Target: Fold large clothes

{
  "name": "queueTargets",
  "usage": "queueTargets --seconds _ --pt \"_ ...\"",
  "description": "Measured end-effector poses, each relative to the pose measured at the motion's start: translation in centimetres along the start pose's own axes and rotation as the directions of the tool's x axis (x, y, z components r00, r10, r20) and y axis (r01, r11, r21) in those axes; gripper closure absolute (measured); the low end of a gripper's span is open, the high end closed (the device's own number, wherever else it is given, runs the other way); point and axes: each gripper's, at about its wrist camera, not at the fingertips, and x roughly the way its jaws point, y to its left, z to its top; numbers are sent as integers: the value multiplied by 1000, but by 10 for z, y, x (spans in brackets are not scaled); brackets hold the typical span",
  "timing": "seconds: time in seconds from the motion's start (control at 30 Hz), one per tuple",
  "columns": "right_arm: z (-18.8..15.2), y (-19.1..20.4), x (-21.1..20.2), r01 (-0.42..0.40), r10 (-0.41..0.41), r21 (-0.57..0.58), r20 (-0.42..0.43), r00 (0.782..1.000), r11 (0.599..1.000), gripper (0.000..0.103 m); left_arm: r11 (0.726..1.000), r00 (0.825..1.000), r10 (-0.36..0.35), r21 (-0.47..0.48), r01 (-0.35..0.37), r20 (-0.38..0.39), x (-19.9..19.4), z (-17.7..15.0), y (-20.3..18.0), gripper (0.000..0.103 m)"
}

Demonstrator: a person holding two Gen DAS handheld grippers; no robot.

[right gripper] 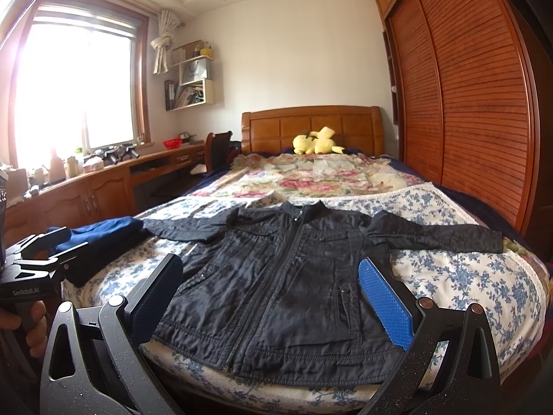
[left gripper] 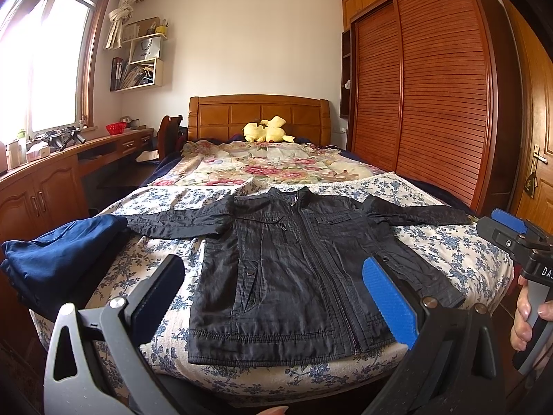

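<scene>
A black zip-up jacket (left gripper: 293,276) (right gripper: 287,287) lies flat and front up on the foot of the bed (left gripper: 449,249) (right gripper: 456,276), zipped, both sleeves spread out sideways. My left gripper (left gripper: 273,263) hovers open above the jacket's hem, left of centre, nothing between its fingers. My right gripper (right gripper: 269,263) hovers open over the hem too, right of centre, also empty. Each gripper shows at the edge of the other's view, held by a hand: the right gripper (left gripper: 511,235) and the left gripper (right gripper: 34,256). Neither touches the jacket.
A folded dark blue garment (left gripper: 58,259) (right gripper: 100,235) sits at the bed's left corner, next to the left sleeve. A yellow plush toy (left gripper: 266,129) lies by the headboard on a floral quilt. A wooden wardrobe (left gripper: 432,86) stands on the right; a desk (left gripper: 52,180) and chair stand on the left.
</scene>
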Motion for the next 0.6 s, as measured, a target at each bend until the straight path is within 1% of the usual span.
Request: queueTargets --seconds 0.6 --pt "1 0 0 0 0 1 -1 1000 1000 0 1000 1000 2 13 -2 13 -8 6 -4 0"
